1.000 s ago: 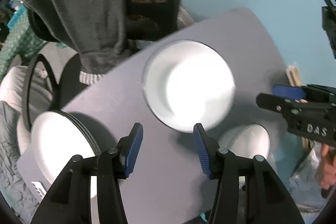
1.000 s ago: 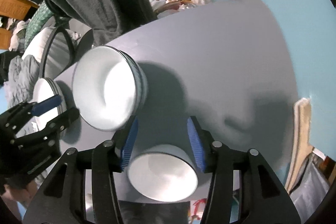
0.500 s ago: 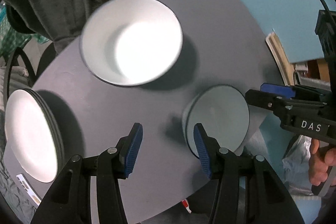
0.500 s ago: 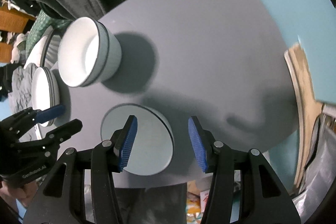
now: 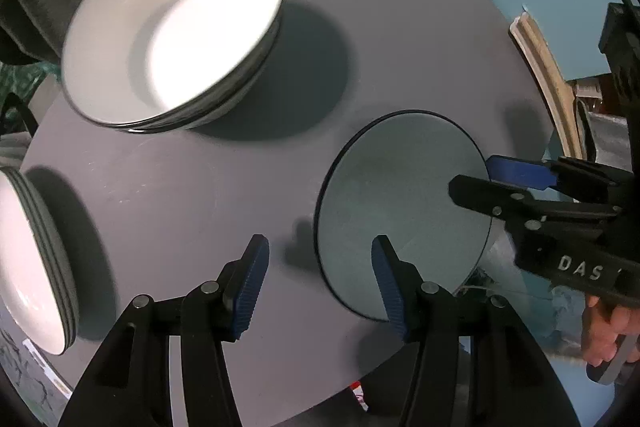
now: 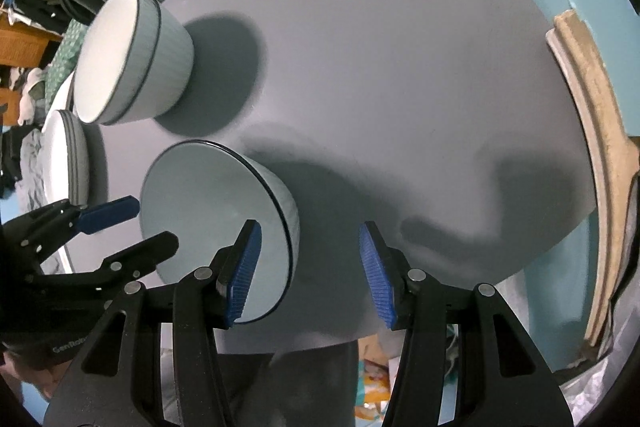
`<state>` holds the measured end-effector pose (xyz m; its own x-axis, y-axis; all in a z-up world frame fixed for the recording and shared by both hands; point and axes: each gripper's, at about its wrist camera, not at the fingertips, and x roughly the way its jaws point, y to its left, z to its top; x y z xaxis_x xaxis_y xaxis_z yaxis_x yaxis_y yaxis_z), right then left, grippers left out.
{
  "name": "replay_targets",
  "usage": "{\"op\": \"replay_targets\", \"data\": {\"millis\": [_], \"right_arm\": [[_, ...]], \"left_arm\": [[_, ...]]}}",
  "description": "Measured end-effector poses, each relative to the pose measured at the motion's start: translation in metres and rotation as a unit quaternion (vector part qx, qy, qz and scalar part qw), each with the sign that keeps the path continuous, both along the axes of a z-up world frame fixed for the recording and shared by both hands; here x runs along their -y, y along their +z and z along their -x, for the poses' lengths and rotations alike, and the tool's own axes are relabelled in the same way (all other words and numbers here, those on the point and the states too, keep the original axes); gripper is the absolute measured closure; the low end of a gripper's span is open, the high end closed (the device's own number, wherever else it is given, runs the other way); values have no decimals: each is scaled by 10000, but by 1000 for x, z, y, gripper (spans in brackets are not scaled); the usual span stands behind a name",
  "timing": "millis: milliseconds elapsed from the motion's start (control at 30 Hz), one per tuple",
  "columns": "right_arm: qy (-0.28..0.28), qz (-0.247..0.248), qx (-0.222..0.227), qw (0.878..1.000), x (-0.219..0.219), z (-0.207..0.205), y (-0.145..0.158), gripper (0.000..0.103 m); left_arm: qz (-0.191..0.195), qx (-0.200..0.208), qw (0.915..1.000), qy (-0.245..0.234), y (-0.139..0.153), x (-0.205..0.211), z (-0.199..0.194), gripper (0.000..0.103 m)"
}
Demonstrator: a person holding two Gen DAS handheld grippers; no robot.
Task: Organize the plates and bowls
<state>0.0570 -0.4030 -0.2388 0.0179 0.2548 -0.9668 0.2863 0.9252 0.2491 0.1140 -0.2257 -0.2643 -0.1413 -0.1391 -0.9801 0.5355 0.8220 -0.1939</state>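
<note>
lone white ribbed bowl with dark rim (image 6: 216,227) sits at near table edge, unstacked — likely remaining step. stack of white bowls (image 5: 172,23) and stack of white plates (image 5: 28,259) already grouped on round grey table (image 5: 400,27). left gripper (image 5: 320,281) and right gripper (image 6: 308,273) both spread, empty. versus a second ago: both cameras closer, lone bowl larger in view.

white bowls (image 5: 176,23), plates (image 5: 28,259) on table

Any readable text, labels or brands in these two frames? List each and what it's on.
"DAS": white letters on the black body of the right gripper, cut off past the S.
"GenRobo": pale letters on the black body of the left gripper, cut off at the right.
Small printed label at the grey round table's lower-left edge: too blurred to read.
</note>
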Motion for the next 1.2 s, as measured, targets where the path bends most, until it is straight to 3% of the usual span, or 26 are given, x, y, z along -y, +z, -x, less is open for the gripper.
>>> {"op": "replay_targets", "data": {"millis": [433, 500, 567, 667, 800, 1200], "right_arm": [[357, 31, -96, 9993, -14, -5, -24, 53], [411, -12, -38, 9991, -15, -7, -23, 58], [397, -32, -105, 9992, -15, -8, -23, 75], [412, -105, -111, 9990, -17, -9, -22, 85], [473, -115, -132, 9987, -22, -8, -20, 90], [244, -195, -196, 9993, -28, -3, -15, 97]], "left_arm": [[-65, -25, 10000, -69, -21, 13, -4, 50], [-66, -76, 9999, -54, -23, 12, -5, 62], [-36, -147, 9999, -37, -24, 11, -7, 65], [3, -204, 9998, 25, -26, 10, -8, 74], [5, -361, 9993, 117, -30, 8, -9, 86], [10, -313, 9993, 214, -29, -3, 9, 94]]}}
